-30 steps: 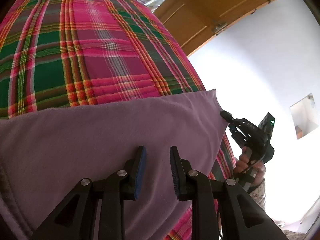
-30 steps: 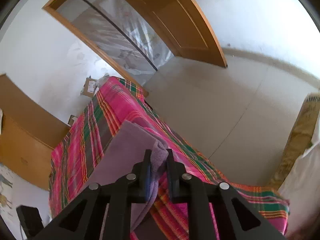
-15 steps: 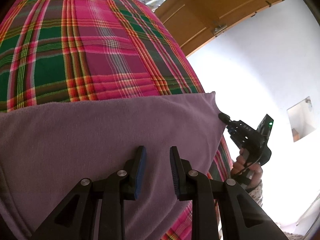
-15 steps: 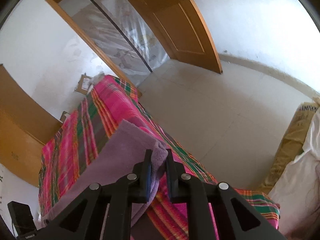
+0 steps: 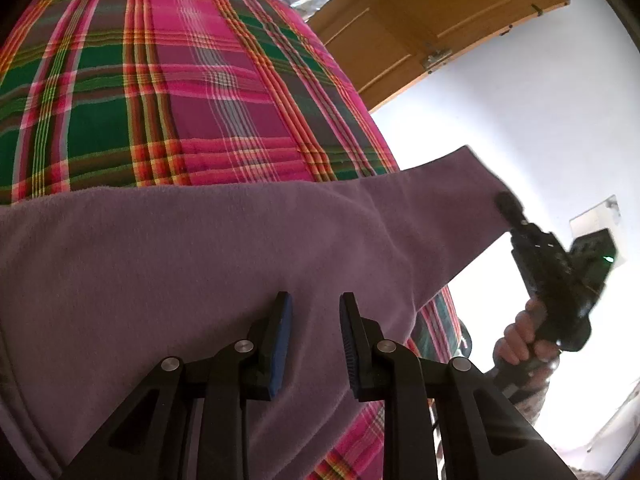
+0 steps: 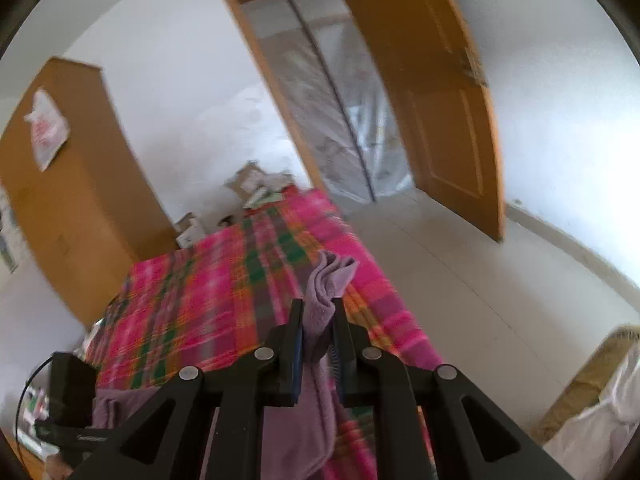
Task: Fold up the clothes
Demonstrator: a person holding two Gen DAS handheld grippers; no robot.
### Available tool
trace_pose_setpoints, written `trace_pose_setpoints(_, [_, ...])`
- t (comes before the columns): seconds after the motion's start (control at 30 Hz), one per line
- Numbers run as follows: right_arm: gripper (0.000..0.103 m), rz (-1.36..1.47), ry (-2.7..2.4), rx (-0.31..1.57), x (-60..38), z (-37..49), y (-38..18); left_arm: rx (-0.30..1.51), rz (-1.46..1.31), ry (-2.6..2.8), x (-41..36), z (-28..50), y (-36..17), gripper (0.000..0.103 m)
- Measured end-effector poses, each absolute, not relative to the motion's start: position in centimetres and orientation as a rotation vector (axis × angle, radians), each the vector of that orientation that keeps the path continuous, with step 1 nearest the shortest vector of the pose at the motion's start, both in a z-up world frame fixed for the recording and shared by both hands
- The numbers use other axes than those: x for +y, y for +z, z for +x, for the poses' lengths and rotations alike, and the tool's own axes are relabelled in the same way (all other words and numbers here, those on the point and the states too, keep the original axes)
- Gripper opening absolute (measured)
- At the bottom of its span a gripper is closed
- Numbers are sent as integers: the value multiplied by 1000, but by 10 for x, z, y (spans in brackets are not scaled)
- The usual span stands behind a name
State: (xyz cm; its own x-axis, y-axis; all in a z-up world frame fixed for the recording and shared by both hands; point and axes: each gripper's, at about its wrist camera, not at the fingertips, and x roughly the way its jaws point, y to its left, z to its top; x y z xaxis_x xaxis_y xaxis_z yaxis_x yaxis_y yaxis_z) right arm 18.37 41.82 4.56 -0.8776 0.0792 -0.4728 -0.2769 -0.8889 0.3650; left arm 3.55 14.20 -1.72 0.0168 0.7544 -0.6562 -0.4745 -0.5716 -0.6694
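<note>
Purple garment (image 6: 320, 322) corner between right gripper (image 6: 317, 334) fingers, above plaid bed (image 6: 208, 292).

Daylight strong, both views bright — white wall (image 5: 500, 112) blown out in left wrist view, lower right corner washed by glare. Right wrist view smeared by motion blur: plaid bedspread (image 6: 208, 312) and door (image 6: 436, 112) softened. Fisheye bending marked at edges — dark vignette seen in corners.

No legible txt anywhere.
</note>
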Motion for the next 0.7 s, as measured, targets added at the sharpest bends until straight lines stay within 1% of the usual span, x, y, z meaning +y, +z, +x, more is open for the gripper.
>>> trace_pose_setpoints(0.27, [12, -706, 2959, 491, 358, 172, 67, -335, -1371, 1703, 134, 35, -16, 25])
trace_pose_setpoints(0.57, [12, -807, 3106, 376, 303, 165, 66, -398, -1351, 1712, 118, 32, -12, 25])
trace_pose_setpoints(0.7, [12, -878, 3150, 335, 281, 162, 58, -464, -1331, 1695, 106, 29, -6, 25])
